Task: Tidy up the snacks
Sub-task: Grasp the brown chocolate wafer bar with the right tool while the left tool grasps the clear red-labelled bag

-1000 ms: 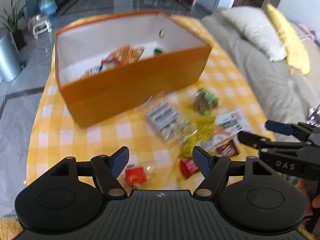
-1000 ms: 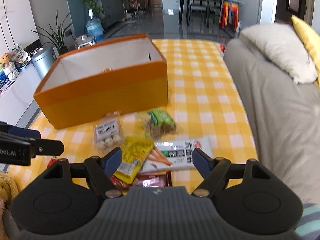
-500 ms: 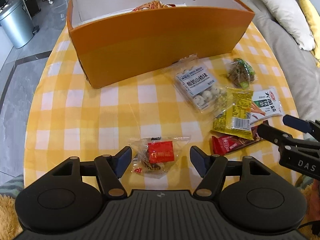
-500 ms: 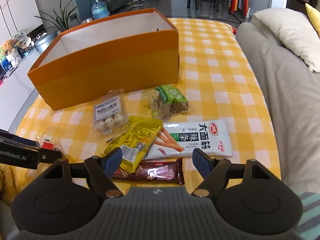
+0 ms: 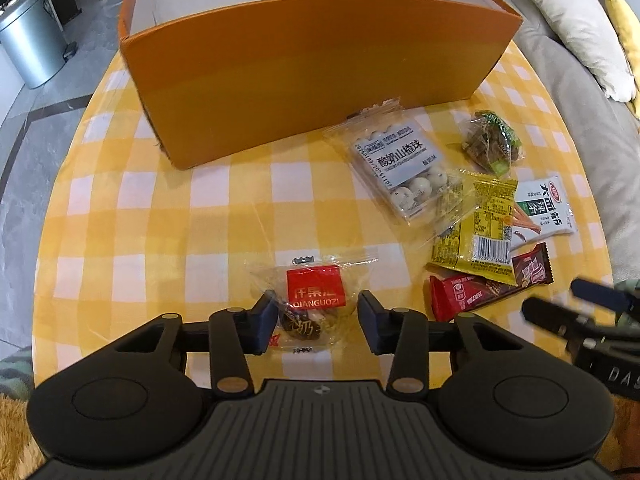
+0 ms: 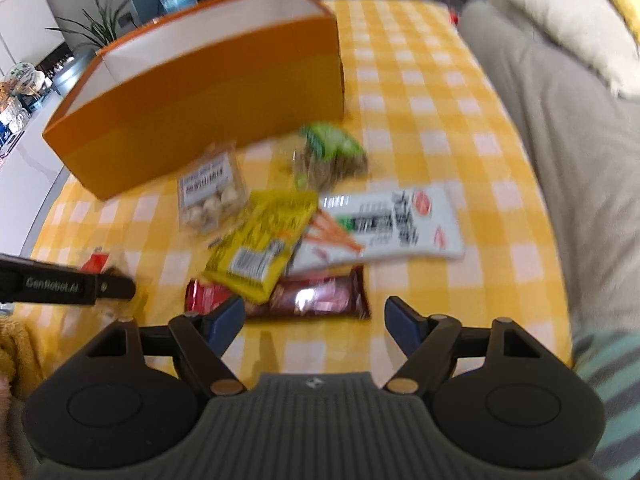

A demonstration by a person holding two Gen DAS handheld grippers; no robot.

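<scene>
A clear packet with a red label (image 5: 316, 292) lies on the yellow checked tablecloth (image 5: 168, 216). My left gripper (image 5: 319, 322) straddles it with its jaws closing; the left pad meets the wrapper and the right pad stands just off it. My right gripper (image 6: 314, 318) is open, low over a brown bar (image 6: 320, 296) that lies beside a red packet (image 6: 200, 294). A yellow packet (image 6: 264, 240), a white strip packet (image 6: 396, 224), a packet of white balls (image 5: 404, 168) and a green-brown packet (image 5: 490, 142) lie before the orange box (image 5: 320, 72).
A grey sofa (image 6: 580, 140) with pale and yellow cushions runs along the table's right side. A metal bin (image 5: 32, 48) stands on the floor at the left. The table's near edge lies just under both grippers. A snack bag shows inside the box.
Both grippers have come down close to the table. The left jaws have narrowed around the red-label packet. The right jaws keep the same width, now over the brown bar.
</scene>
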